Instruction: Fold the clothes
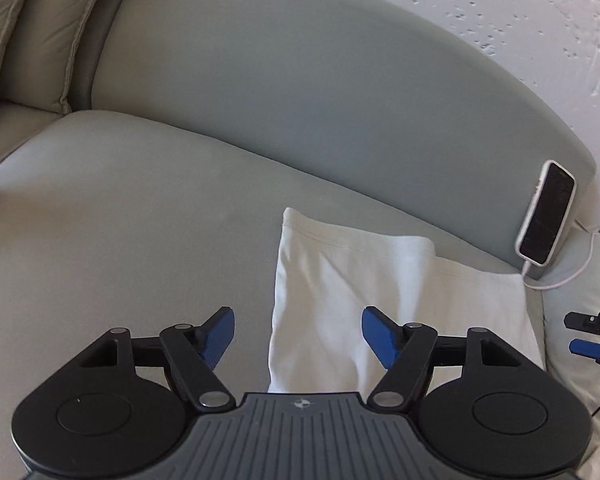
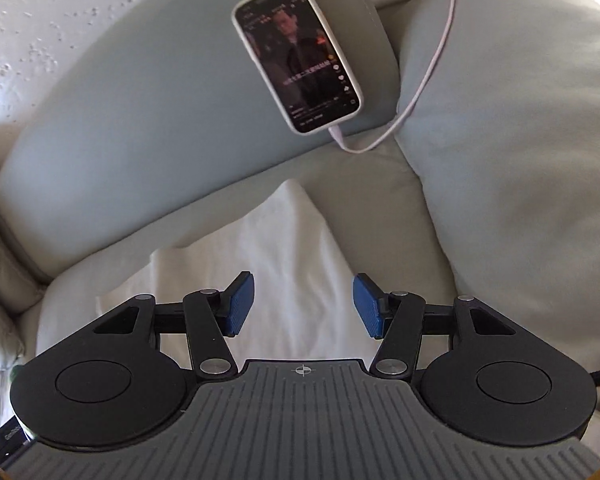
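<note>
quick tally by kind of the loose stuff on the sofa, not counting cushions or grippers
white folded cloth: 1
phone: 1
charging cable: 1
total: 3

Soft daylight; sharp; fisheye-bent edges

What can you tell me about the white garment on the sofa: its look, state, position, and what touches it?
The white garment is a plain, thin, soft-looking cloth, already folded into a flat, roughly rectangular bundle with a stitched hem along its far edge and light creases. It lies on the grey-green sofa seat, near the backrest. Only the seat touches it; nothing grips it. The left tool and the right tool are open above it.
</note>
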Demonstrator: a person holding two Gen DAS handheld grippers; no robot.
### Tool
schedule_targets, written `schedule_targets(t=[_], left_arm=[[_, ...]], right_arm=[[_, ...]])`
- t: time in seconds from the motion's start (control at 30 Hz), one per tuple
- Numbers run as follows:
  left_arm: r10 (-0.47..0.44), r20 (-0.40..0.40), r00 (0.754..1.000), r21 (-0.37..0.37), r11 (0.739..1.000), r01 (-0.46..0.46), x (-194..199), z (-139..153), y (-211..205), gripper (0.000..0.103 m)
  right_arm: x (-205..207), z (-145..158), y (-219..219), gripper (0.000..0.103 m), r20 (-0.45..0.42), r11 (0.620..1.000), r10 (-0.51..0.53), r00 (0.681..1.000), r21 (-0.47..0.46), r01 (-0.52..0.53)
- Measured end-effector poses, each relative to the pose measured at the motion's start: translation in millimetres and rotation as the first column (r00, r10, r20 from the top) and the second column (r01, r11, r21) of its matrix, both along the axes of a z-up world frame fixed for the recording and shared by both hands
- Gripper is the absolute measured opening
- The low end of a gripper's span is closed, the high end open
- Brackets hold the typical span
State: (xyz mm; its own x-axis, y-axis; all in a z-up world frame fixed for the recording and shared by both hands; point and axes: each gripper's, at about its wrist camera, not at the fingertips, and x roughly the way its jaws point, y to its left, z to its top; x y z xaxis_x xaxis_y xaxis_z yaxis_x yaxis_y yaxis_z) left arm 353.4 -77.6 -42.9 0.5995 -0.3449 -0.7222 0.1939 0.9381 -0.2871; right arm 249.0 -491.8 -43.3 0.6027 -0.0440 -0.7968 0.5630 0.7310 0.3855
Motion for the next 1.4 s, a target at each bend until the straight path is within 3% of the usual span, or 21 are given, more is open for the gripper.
schedule_targets(t=[0.17,0.33,0.43,0.47,0.5,0.53,0.6,0.67,0.77,0.83,0.87,0.9,0.93,0.97,1.0,1.03,1.1,1.13,1.17,1.23,1.4], left_arm=[[0.057,0.081,0.995,0.005,0.998,-0.057,49,-32,3,0.063],[-0.023,0.045,0.999,-0.087,0.996,0.027,87,-55,-3,0.060],[-0.055,0.063,0.997,-0.079,0.995,0.060,97,-60,-11,0.057],[-0.069,0.063,0.996,-0.061,0.995,0.072,99,-60,-15,0.048],[-0.092,0.061,0.994,-0.026,0.995,0.094,100,-59,-20,0.018],[-0.113,0.043,0.993,-0.005,0.994,0.113,101,-58,-23,0.001],[-0.100,0.080,0.992,0.010,0.995,0.100,92,-48,-21,0.001],[-0.065,0.141,0.988,0.044,0.997,0.059,80,-35,-16,0.001],[-0.027,0.284,0.958,0.107,0.994,-0.004,55,-11,-12,0.002],[-0.057,0.364,0.929,0.250,0.968,-0.039,43,-6,-29,0.002],[-0.083,0.357,0.931,0.320,0.947,-0.038,43,-11,-37,0.002],[-0.094,0.327,0.940,0.372,0.928,-0.037,47,-19,-41,0.002],[-0.082,0.296,0.952,0.397,0.917,-0.044,50,-27,-41,0.002],[-0.069,0.265,0.962,0.421,0.906,-0.051,54,-34,-41,0.002],[-0.041,0.246,0.968,0.427,0.902,-0.070,57,-40,-37,0.002],[-0.026,0.237,0.971,0.426,0.901,-0.080,58,-43,-34,0.002],[-0.013,0.223,0.975,0.422,0.903,-0.084,59,-46,-25,0.003],[-0.021,0.225,0.974,0.425,0.902,-0.079,56,-46,-21,0.003],[-0.027,0.227,0.974,0.432,0.898,-0.076,54,-46,-18,0.003],[-0.016,0.216,0.976,0.423,0.903,-0.078,52,-47,-14,0.003],[0.022,0.186,0.982,0.401,0.911,-0.096,54,-57,-8,0.003]], right_arm=[[45,-33,-31,0.048,0.091,0.999,-0.038,0.995,-0.002,0.038],[84,-65,-47,0.040,0.071,0.997,0.035,0.997,0.067,-0.039],[92,-73,-46,0.032,0.095,0.996,0.079,0.992,0.039,-0.083],[93,-74,-43,0.022,0.100,0.995,0.099,0.990,0.021,-0.101],[95,-76,-40,0.017,0.098,0.993,0.114,0.989,0.005,-0.115],[95,-77,-36,0.007,0.098,0.992,0.125,0.987,-0.003,-0.125],[91,-73,-27,0.004,0.106,0.991,0.133,0.985,-0.041,-0.130],[83,-59,-13,0.003,0.109,0.980,0.094,0.990,-0.185,-0.072],[70,-33,22,0.003,0.159,0.887,0.088,0.983,-0.462,-0.005],[70,-24,52,0.000,0.144,0.767,0.112,0.983,-0.642,0.007],[78,-27,70,0.000,0.077,0.669,0.122,0.990,-0.743,-0.024],[85,-32,80,0.001,0.022,0.603,0.140,0.990,-0.795,-0.068],[95,-41,88,0.002,-0.041,0.584,0.163,0.986,-0.801,-0.130],[107,-52,91,0.004,-0.119,0.615,0.191,0.974,-0.759,-0.213],[115,-59,89,0.004,-0.164,0.675,0.211,0.964,-0.689,-0.265],[117,-59,84,0.004,-0.158,0.735,0.213,0.964,-0.625,-0.264],[100,-42,67,0.014,-0.023,0.840,0.164,0.986,-0.521,-0.152],[90,-34,55,0.035,0.033,0.871,0.139,0.990,-0.479,-0.106],[82,-27,42,0.042,0.070,0.892,0.115,0.991,-0.445,-0.072],[70,-19,15,0.042,0.109,0.926,0.070,0.992,-0.376,-0.024],[64,-49,-17,0.030,0.088,0.993,0.080,0.993,-0.089,-0.072]])
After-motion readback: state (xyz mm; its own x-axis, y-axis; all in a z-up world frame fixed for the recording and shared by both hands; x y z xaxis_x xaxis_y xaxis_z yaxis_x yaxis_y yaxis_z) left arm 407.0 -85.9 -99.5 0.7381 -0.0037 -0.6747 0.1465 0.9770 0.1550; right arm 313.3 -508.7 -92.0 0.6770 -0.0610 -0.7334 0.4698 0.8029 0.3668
